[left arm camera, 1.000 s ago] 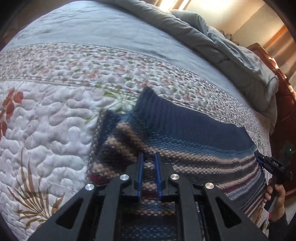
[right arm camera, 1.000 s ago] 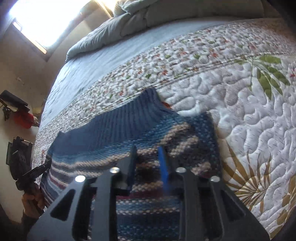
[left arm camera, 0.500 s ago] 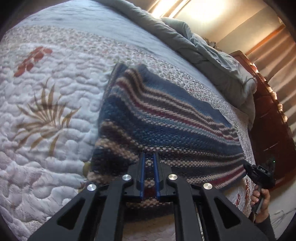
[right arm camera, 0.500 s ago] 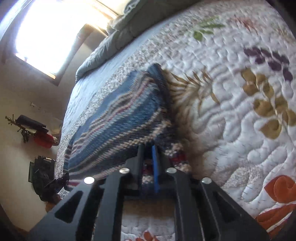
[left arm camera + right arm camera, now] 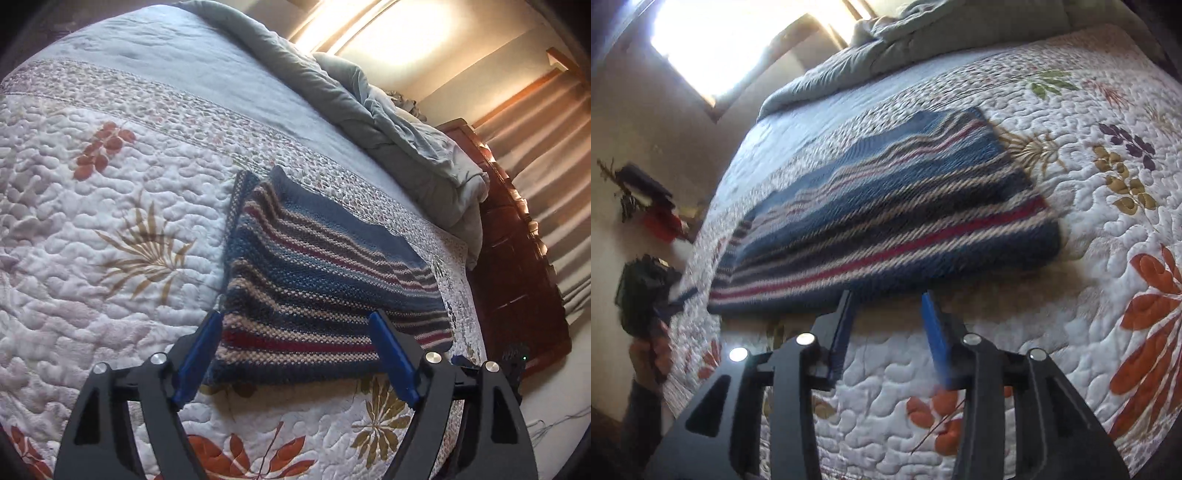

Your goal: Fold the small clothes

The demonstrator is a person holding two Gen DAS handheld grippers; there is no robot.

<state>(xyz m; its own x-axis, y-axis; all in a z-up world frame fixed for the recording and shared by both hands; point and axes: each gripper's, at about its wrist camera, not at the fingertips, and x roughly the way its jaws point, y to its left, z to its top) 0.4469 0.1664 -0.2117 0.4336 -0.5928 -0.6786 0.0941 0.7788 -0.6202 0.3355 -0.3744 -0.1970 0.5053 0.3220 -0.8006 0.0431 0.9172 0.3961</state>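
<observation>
A knitted sweater (image 5: 314,280) striped in blue, cream and red lies folded into a flat rectangle on the flowered quilt (image 5: 92,221). My left gripper (image 5: 295,314) hovers over its near hem. Its jaws are spreading wide and opening; the hem shows between them, but neither blue pad touches it. In the right wrist view the sweater (image 5: 886,206) lies just past my right gripper (image 5: 887,295), whose jaws are opening with only quilt (image 5: 1089,295) between them. Each gripper appears small at the edge of the other's view, the left one (image 5: 646,288) held by a hand (image 5: 646,354).
A grey duvet (image 5: 388,122) is bunched along the far side of the bed. A dark wooden bed end (image 5: 517,277) and curtains stand on the right. Dark and red things (image 5: 653,206) hang on the wall beside the bed, under a bright window (image 5: 720,48).
Both grippers, shut on the sweater's edge, drew it over toward me into a fold. Both have since let go, opened and pulled back from the hem.
</observation>
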